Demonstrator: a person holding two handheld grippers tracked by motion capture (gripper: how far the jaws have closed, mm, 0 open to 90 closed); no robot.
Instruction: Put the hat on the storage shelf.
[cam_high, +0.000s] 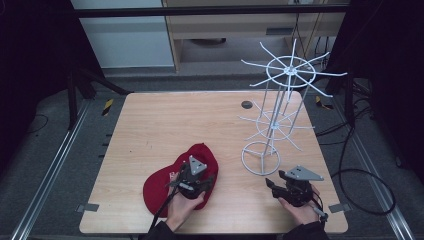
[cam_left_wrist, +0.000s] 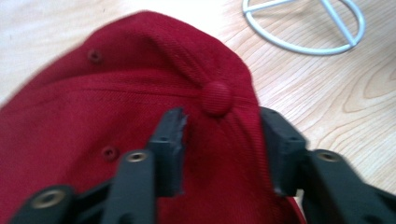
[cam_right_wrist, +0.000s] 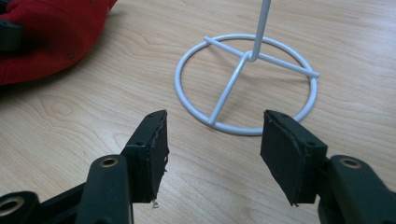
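Red cap (cam_left_wrist: 116, 107) flat on tabletop (cam_high: 165, 125), crown button between jaws of my left claw (cam_left_wrist: 219, 140), spread wide, gripping nothing. Right claw (cam_right_wrist: 212, 154) likewise agape, empty, facing white wire rack (cam_right_wrist: 247, 84) base. Left hand nearer cap; rack right of it.

Cap (cam_high: 165, 186) left — rack (cam_high: 280, 115) right

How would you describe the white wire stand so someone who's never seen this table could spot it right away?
Start at the light wooden table and look to its right half. The tall white wire stand rises there from a ring-shaped base, with spokes fanning out at two levels. It is the table's one upright thing; the soft red cotton cap lies flat.
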